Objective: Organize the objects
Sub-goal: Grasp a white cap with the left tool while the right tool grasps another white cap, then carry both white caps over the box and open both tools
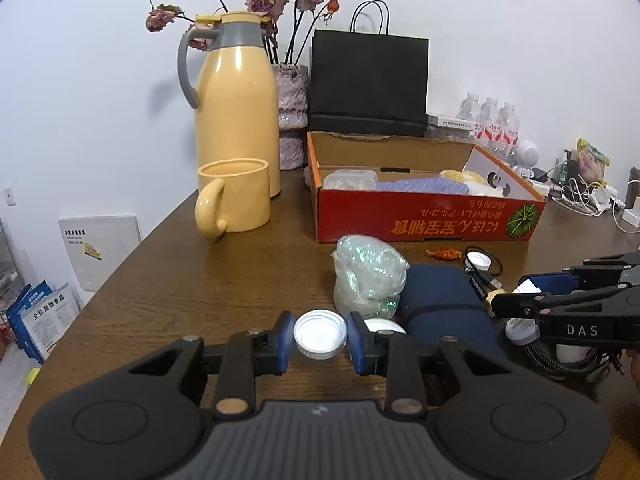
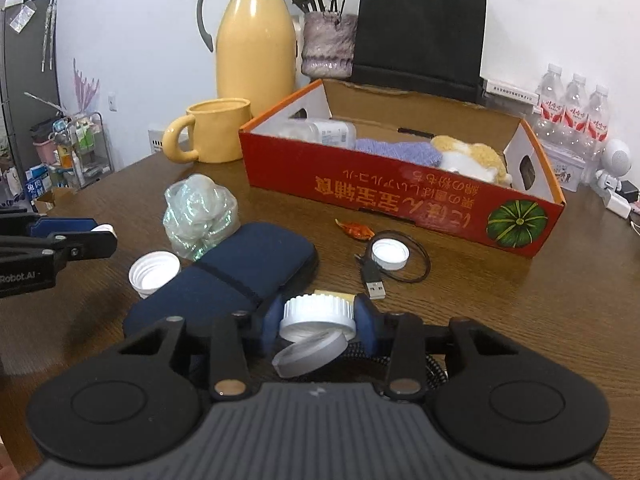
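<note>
My left gripper (image 1: 320, 336) is shut on a white bottle cap (image 1: 320, 334), held open side up just above the wooden table (image 1: 200, 280). My right gripper (image 2: 318, 316) is shut on a white ribbed cap (image 2: 318, 314), with a grey lid (image 2: 310, 354) hanging tilted under it. The red cardboard box (image 2: 400, 196) stands behind, holding a clear container (image 2: 324, 132), a purple cloth (image 2: 396, 152) and a plush toy (image 2: 468, 156). A navy pouch (image 2: 236, 276), a crumpled plastic bag (image 2: 198, 212) and two more white caps (image 2: 154, 272) (image 2: 390, 254) lie on the table.
A yellow jug (image 1: 236, 108) and yellow mug (image 1: 234, 196) stand at the back left. A vase (image 1: 292, 112), a black paper bag (image 1: 368, 80) and water bottles (image 2: 574, 108) line the wall. A black USB cable (image 2: 376, 280) and a red wrapper (image 2: 356, 230) lie before the box.
</note>
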Tool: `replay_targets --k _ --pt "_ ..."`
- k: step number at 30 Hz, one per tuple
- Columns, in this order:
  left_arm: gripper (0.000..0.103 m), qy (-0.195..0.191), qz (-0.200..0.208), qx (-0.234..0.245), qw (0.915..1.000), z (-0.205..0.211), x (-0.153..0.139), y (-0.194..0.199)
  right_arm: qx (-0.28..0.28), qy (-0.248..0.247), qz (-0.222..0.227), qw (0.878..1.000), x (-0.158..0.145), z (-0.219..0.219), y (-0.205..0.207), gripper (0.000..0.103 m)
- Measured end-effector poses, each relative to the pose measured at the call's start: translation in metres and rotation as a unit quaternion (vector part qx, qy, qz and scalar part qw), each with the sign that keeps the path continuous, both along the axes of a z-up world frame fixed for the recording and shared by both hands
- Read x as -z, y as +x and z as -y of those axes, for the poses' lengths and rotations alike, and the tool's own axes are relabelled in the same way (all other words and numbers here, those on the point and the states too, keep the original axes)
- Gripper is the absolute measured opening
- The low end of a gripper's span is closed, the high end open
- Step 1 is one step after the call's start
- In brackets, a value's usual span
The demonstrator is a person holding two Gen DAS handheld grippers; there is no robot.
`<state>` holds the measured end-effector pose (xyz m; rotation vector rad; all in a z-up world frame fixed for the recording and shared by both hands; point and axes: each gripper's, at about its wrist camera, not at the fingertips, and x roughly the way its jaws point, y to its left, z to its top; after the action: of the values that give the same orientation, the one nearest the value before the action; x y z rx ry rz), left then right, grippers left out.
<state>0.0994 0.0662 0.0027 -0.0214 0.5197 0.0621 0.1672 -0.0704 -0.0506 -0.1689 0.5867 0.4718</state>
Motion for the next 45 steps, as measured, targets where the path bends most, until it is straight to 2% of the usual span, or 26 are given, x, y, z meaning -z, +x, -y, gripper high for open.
replay_targets --k 9,17,32,41,45 --pt "0.027 -0.002 0.018 0.011 0.9998 0.011 -0.016 0.018 0.015 0.029 0.03 0.999 -0.017 0.012 0.002 0.04" --pt "0.027 0.001 0.047 0.031 0.9984 0.035 -0.039 0.05 0.032 0.053 0.065 0.996 -0.039 0.022 0.019 0.04" --pt "0.027 -0.002 0.077 0.032 0.9965 0.068 -0.083 0.149 0.049 0.081 0.114 0.989 -0.073 0.028 0.096 0.04" --pt "0.027 -0.016 0.074 0.018 0.997 0.074 -0.09 0.215 0.061 0.093 0.117 0.987 -0.076 0.035 0.148 0.04" --pt "0.027 -0.019 0.061 0.013 0.9979 0.071 -0.088 0.24 0.063 0.097 0.114 0.987 -0.076 0.037 0.171 0.04"
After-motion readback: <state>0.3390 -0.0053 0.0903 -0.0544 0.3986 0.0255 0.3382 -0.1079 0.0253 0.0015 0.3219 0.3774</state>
